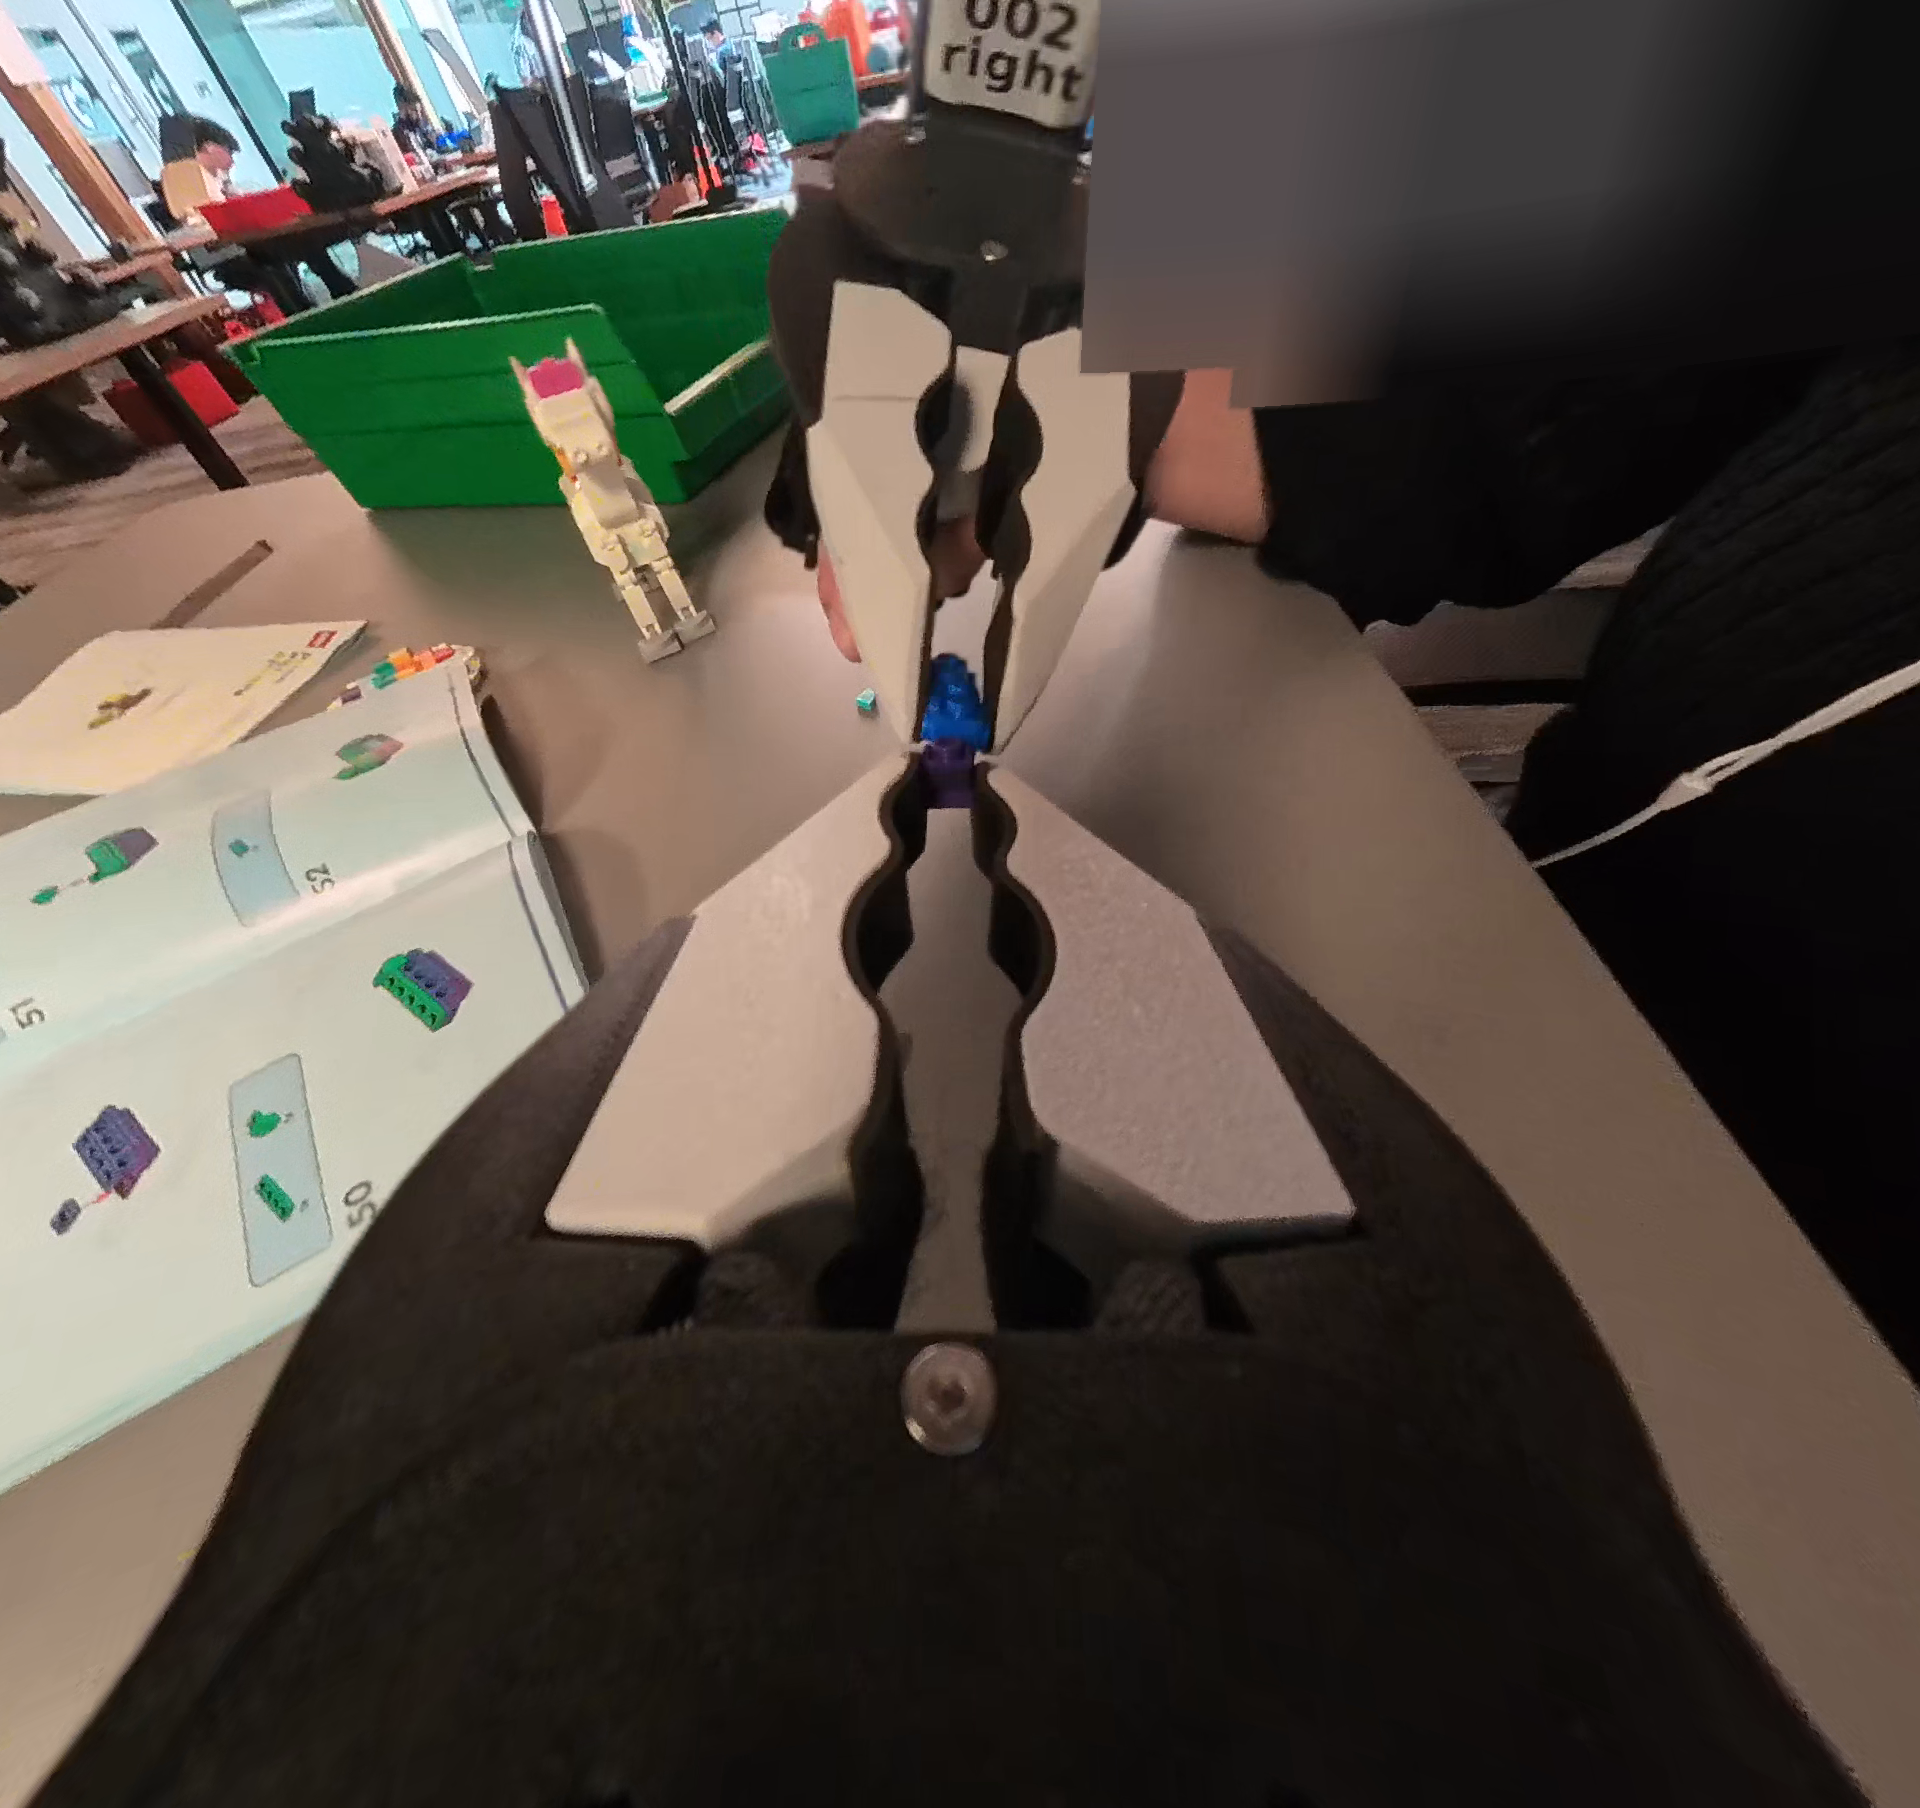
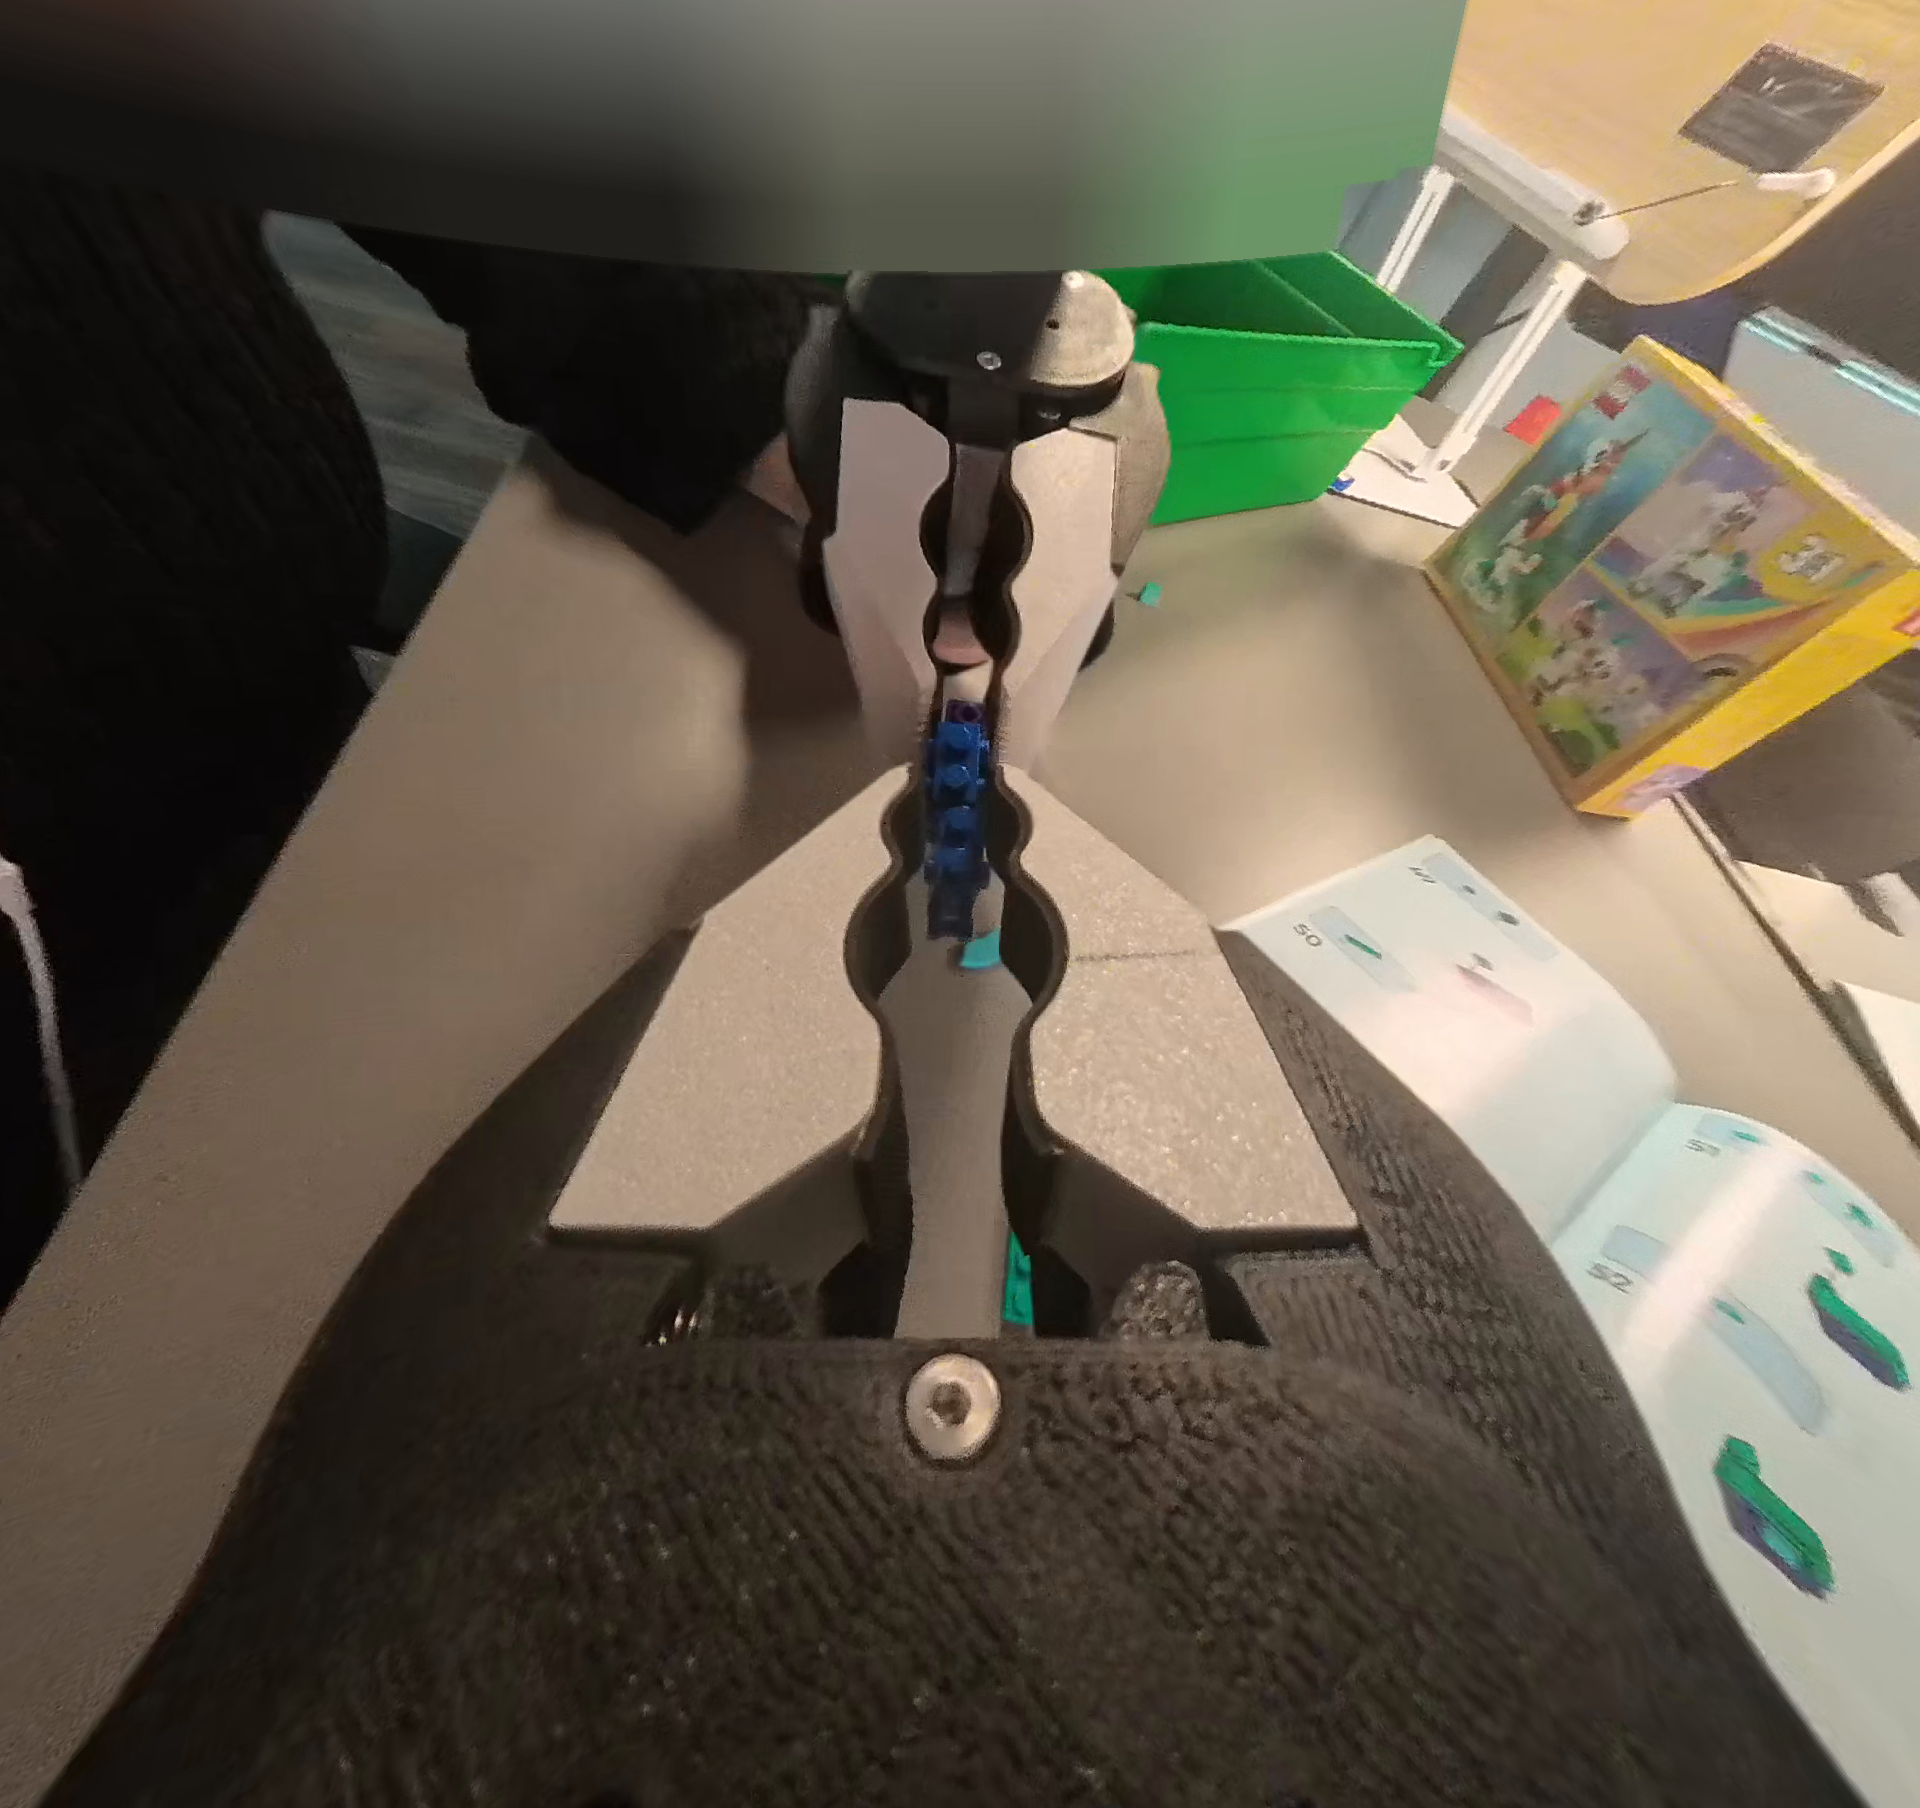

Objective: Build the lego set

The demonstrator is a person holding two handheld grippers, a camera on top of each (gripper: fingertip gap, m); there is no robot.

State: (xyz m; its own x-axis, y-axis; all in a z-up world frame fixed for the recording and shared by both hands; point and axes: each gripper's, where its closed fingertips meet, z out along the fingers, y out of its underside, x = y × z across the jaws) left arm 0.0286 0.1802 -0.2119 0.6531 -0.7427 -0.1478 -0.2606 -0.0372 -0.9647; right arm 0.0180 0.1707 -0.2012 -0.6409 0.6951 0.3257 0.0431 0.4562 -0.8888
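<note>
Left gripper (image 1: pixel 945 771) and right gripper (image 2: pixel 954 802) meet tip to tip above grey table (image 1: pixel 1195 771). Left jaws pinch purple brick (image 1: pixel 945 779); right jaws pinch blue brick (image 2: pixel 954 828), long one with studs. Blue brick (image 1: pixel 954 709) touches purple brick end to end. White lego figure (image 1: pixel 621 501) stands upright near green bins (image 1: pixel 457 376). Open instruction booklet (image 1: pixel 260 979) lies at left. Small teal piece (image 1: pixel 864 702) on table beside right gripper. Lego box (image 2: pixel 1683 595) tilted at far right.
</note>
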